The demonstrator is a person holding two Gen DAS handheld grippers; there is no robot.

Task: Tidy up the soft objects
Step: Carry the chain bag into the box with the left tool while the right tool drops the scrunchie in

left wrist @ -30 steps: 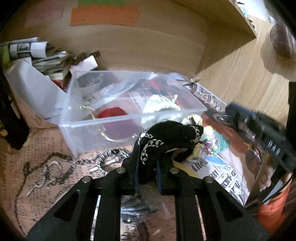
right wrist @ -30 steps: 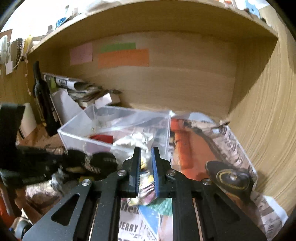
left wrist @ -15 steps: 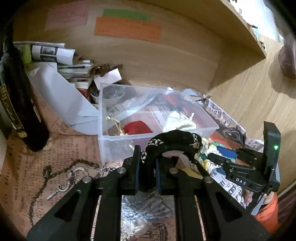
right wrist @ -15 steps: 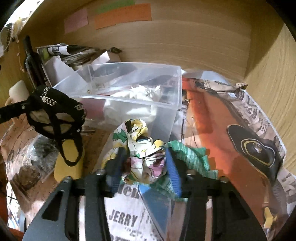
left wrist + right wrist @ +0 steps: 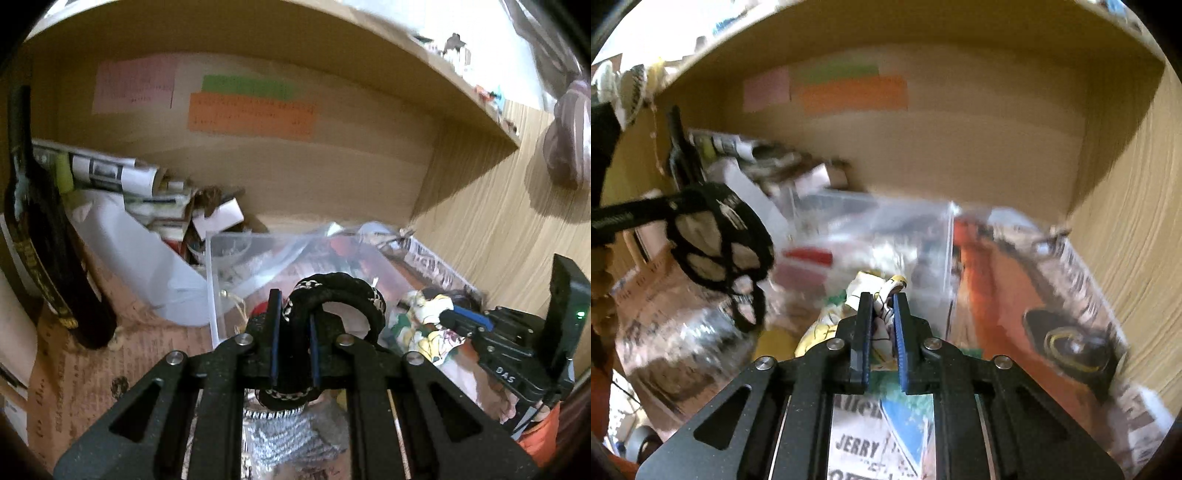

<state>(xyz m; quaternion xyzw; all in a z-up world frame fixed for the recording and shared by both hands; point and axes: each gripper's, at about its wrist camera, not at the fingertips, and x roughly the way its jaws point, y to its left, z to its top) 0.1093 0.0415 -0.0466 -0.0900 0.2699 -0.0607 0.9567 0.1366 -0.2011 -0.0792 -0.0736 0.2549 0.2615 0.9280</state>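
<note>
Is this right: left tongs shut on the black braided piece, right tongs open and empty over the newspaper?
Not quite. The left tongs are shut on the black braided piece, as you say. But the right tongs are not open and empty: they are shut on the floral cloth, above the newspaper. The right wrist view shows the cloth pinched between the blue pads.

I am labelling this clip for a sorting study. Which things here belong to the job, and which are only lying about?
Job:
- black strappy garment, held by left hand-held gripper
- floral cloth, held by right hand-held gripper
- clear plastic box

Lying about:
- dark bottle
- rolled newspapers
- coloured notes
</note>
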